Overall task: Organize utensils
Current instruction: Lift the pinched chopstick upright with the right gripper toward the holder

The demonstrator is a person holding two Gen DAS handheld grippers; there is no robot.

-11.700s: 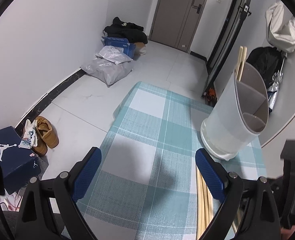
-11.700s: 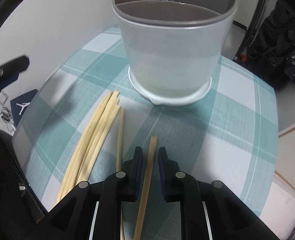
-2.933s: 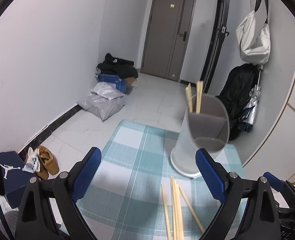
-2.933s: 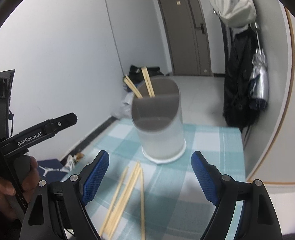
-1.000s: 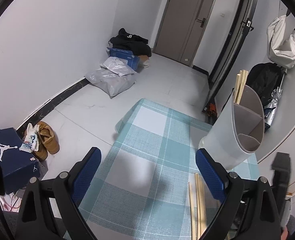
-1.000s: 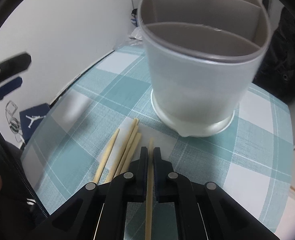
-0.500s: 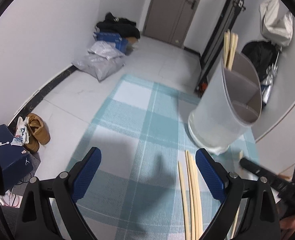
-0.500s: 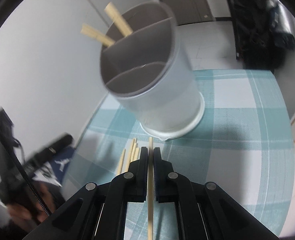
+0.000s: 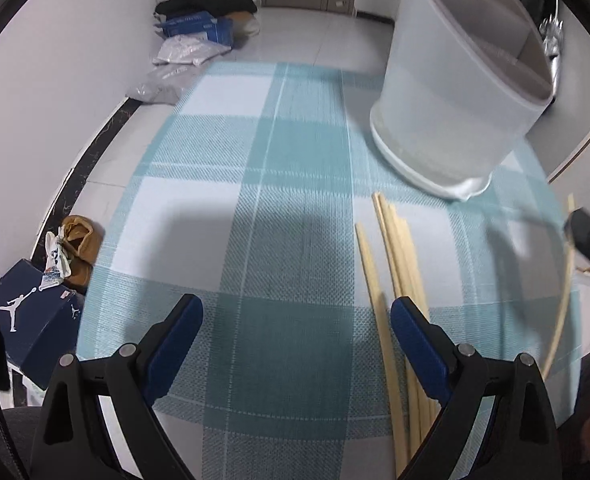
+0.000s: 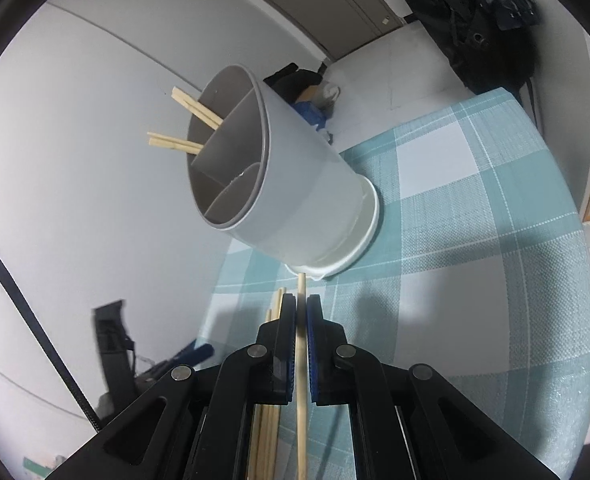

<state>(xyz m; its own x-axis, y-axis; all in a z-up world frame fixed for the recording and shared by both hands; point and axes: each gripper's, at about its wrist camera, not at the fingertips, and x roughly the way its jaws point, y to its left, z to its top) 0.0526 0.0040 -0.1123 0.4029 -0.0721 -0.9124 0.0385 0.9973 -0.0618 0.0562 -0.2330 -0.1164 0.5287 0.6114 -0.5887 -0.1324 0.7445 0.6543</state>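
Observation:
My right gripper (image 10: 301, 305) is shut on one wooden chopstick (image 10: 301, 364), lifted off the cloth and pointing toward the base of the grey utensil holder (image 10: 295, 196). That holder has divided compartments, and a few chopsticks (image 10: 191, 114) stick out of its far one. In the left wrist view the holder (image 9: 455, 92) stands at the upper right, and several loose chopsticks (image 9: 395, 280) lie on the teal checked cloth (image 9: 255, 184) below it. My left gripper (image 9: 295, 344) hangs open above the cloth, its right pad next to those loose chopsticks. The held chopstick (image 9: 562, 292) shows at the right edge.
The round table's edge curves along the left and right. On the floor to the left lie a dark blue shoebox (image 9: 31, 316), brown shoes (image 9: 79, 240), grey bags (image 9: 175, 68) and a blue box (image 9: 195, 28). Black bags (image 10: 479, 20) hang at the right wall.
The right gripper has rolled and lifted its chopstick, so the holder now looks tilted. The left gripper has dropped and tipped down toward the cloth, closer to the loose chopsticks.

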